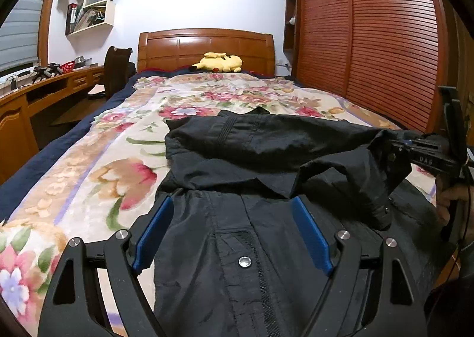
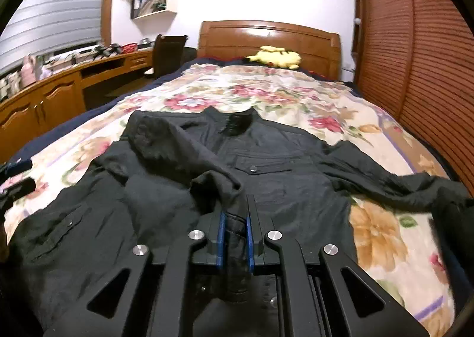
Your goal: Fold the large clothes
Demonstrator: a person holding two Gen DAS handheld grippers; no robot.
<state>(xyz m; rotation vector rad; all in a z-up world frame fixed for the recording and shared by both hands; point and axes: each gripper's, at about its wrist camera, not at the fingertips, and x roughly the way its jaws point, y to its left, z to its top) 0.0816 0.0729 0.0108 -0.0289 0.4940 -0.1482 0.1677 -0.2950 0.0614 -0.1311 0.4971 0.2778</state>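
Pinching the left sleeve cuff point(image 2: 235, 236) in the right gripper point(image 2: 235, 236), drawn crosswise over the black jacket point(image 2: 266, 177) lying collar-away on the bed point(image 2: 385, 135); left gripper point(image 1: 234, 233) spread wide, empty, over its front.

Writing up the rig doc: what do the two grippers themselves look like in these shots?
Both match. The left gripper and right gripper have matte black angular linkage arms with triangular cutouts, silver round pivot bolts, and blue pads lining the fingers. Seen side-on, the right unit carries white lettering, seemingly "DAS", plus a thin dark cable.
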